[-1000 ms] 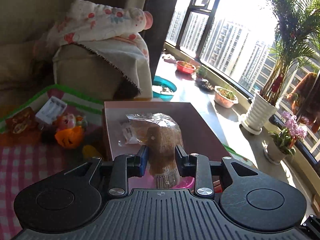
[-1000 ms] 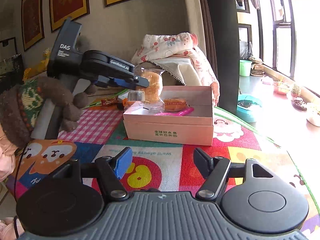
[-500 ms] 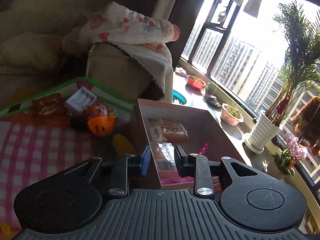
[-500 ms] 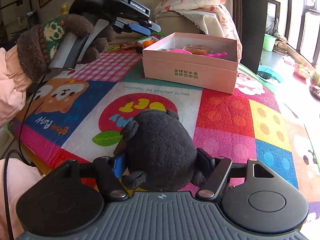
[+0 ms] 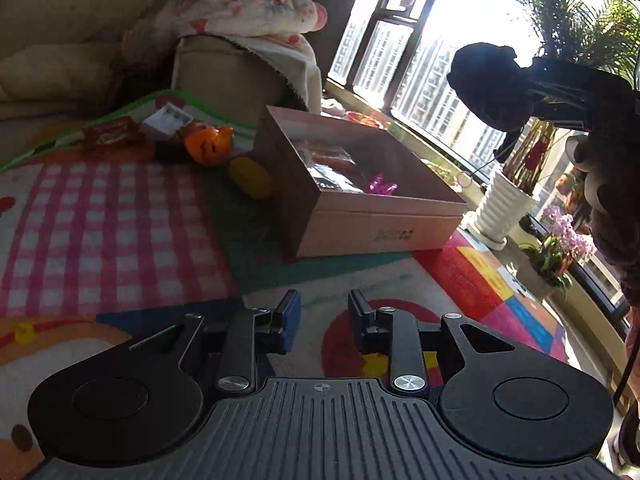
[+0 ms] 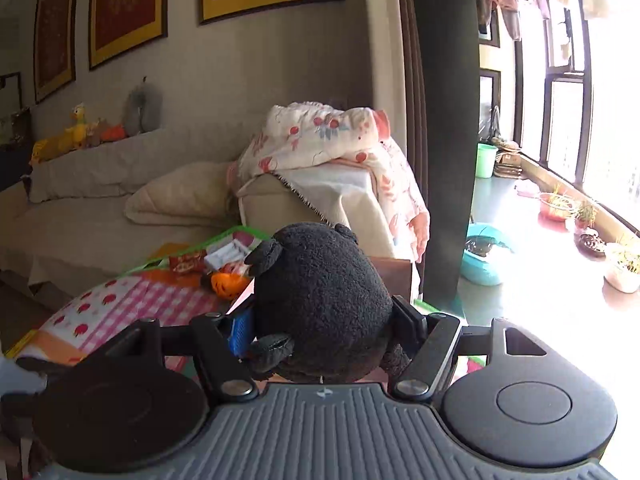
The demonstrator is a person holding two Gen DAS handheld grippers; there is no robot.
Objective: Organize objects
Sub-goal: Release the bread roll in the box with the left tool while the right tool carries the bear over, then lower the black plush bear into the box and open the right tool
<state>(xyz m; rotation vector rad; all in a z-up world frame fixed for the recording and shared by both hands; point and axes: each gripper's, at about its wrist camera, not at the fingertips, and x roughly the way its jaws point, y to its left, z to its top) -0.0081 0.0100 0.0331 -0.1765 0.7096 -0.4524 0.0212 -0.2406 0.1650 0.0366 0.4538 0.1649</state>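
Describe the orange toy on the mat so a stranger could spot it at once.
Start at the open pink box on the colourful play mat, then look past its far left corner toward the sofa. The orange toy lies there, between a yellow oval piece and a red snack packet. It alone is bright orange and rounded.

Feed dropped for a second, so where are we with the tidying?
Done: snack packets and a pink item lie in the pink box. In hand: right claw grips the black plush toy; left claw is empty. Left: orange toy, yellow piece, red packet on the mat.
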